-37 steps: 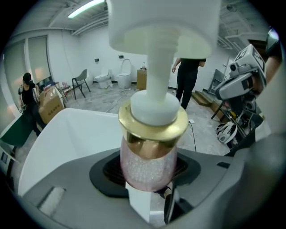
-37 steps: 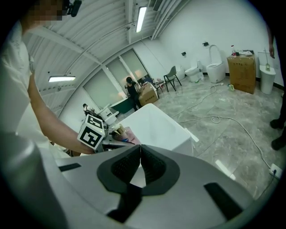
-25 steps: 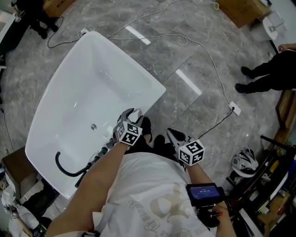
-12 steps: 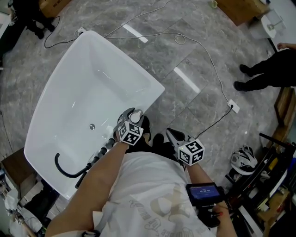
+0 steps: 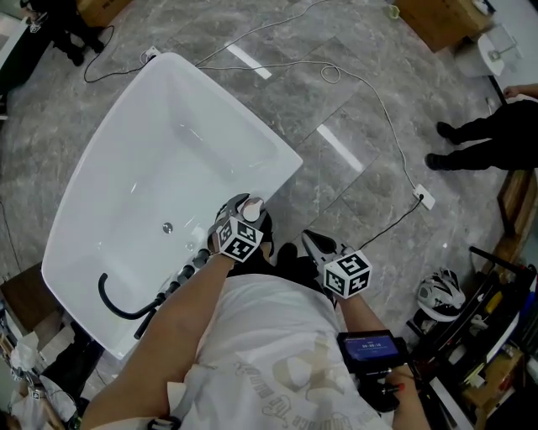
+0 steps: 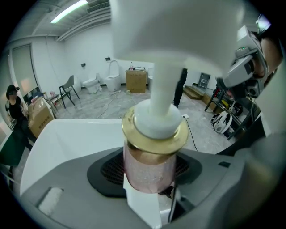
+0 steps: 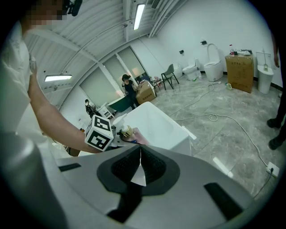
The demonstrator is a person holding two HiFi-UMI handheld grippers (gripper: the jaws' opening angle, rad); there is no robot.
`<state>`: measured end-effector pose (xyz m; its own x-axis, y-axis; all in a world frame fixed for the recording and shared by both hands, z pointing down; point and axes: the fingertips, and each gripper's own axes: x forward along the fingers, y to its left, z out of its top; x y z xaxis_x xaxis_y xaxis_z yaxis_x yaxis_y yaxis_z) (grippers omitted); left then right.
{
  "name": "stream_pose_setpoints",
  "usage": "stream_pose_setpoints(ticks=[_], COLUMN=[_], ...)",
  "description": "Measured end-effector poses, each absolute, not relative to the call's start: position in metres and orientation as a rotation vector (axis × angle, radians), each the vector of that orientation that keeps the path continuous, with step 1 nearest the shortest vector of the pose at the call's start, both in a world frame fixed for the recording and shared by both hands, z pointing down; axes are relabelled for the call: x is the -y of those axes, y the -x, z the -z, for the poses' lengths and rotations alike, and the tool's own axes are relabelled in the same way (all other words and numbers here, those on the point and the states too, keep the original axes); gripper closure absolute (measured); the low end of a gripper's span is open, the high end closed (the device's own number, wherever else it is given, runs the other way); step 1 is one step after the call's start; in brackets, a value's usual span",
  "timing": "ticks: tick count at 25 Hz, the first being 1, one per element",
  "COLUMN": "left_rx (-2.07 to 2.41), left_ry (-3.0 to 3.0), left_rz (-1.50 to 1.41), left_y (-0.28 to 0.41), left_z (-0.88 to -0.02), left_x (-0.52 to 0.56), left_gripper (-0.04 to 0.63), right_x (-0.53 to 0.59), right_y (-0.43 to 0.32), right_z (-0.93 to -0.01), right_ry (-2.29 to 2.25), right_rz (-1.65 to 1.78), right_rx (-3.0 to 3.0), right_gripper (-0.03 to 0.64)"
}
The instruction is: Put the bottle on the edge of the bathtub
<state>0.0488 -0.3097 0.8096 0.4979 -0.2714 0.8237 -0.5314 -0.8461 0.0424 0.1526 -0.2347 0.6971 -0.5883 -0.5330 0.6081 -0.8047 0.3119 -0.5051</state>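
Observation:
A pink pump bottle (image 6: 149, 165) with a gold collar and a white pump stands upright between the jaws of my left gripper (image 6: 149, 176). Those jaws have just been opening, and the pads stand beside the bottle without clearly pressing it. From the head, the white pump (image 5: 250, 204) shows at the near right corner of the white bathtub (image 5: 277, 172), with the left gripper (image 5: 242, 220) right behind it. My right gripper (image 5: 313, 244) hangs beside it over the floor, shut and empty. The right gripper view shows the bottle (image 7: 130, 133) at the bathtub (image 7: 156, 120) rim.
A black hose (image 5: 113, 304) and a drain (image 5: 167, 228) lie inside the tub. White cables (image 5: 370, 84) and a socket (image 5: 427, 199) cross the grey floor. A person (image 5: 492, 134) stands at the right, near a helmet (image 5: 441, 294) and a cardboard box (image 5: 441, 18).
The left gripper and the bottle have stayed at the tub's near corner. The right gripper has not moved.

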Motion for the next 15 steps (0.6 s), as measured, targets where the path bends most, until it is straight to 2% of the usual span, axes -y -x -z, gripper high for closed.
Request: stream_pose_setpoints(ticks=[8,15], left_rx=[0.686,0.726], left_ry=[-2.462,-2.483], left_rz=[-1.223,-1.156], left_y=[-0.025,-0.032], left_z=[-0.792,-0.768], left_x=[0.319,0.311], left_gripper=[0.337,0.339], right_x=[0.253,0.250], right_y=[-0.129,-0.138], right_z=[-0.697,-0.693], right_ry=[-1.190,-1.173], right_rz=[-1.144,-1.123], right_rx=[2.280,2.299], right_gripper=[0.611,0.611])
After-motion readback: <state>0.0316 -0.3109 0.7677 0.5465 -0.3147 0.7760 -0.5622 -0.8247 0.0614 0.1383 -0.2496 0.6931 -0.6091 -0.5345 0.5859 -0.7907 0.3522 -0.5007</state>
